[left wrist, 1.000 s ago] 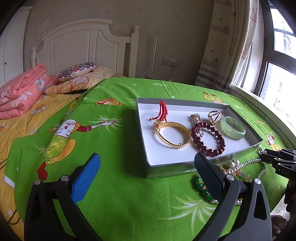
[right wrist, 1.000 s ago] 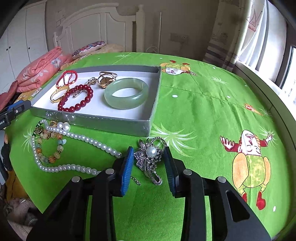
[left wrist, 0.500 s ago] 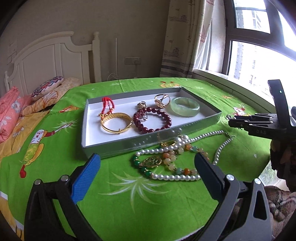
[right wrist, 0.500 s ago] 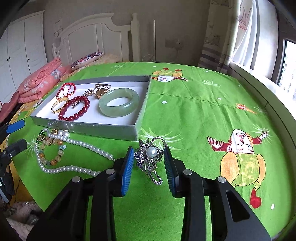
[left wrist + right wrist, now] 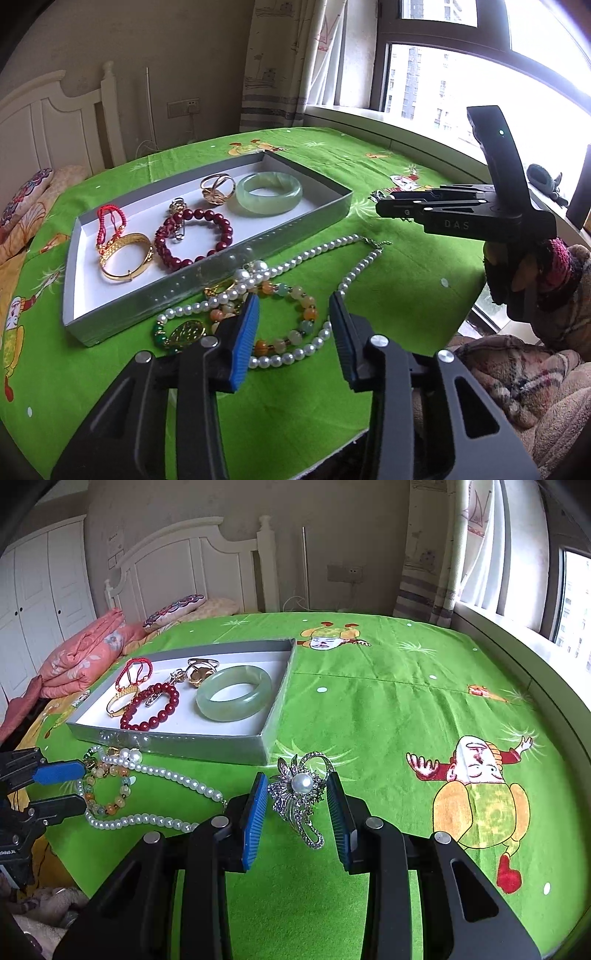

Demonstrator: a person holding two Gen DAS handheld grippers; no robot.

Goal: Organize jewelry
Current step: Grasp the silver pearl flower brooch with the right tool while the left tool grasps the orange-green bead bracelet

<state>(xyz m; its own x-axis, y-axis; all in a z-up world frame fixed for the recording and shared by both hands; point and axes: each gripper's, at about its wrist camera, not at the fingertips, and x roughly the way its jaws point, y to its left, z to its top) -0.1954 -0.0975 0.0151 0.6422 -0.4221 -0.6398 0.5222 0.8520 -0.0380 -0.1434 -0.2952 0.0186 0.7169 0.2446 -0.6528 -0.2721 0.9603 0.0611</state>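
Note:
A grey tray (image 5: 207,277) (image 5: 184,744) on the green bedspread holds a jade bangle (image 5: 267,206) (image 5: 229,709), a dark red bead bracelet (image 5: 225,229), a gold bangle (image 5: 129,242), a red cord and a gold ring. In front of it lie a pearl necklace (image 5: 325,251) (image 5: 177,777) and a multicoloured bead bracelet (image 5: 309,314) (image 5: 90,795). My left gripper (image 5: 294,299) (image 5: 59,790) is closing with that bracelet and the pearls between its jaws; the pads are not pressing. My right gripper (image 5: 296,775) (image 5: 380,206) is shut on a silver pearl brooch (image 5: 301,784) (image 5: 376,194).
A green bead string with a gold pendant (image 5: 184,332) lies left of the bracelet. The bed's near edge is just below both grippers. A white headboard, pillows and a folded pink quilt (image 5: 85,657) are at the far end. The window sill (image 5: 517,657) runs along the right.
The left gripper swung right, from facing the tray to over the necklaces, and its jaws narrowed sharply. The right gripper stayed shut on the brooch and shifted slightly right of the tray corner.

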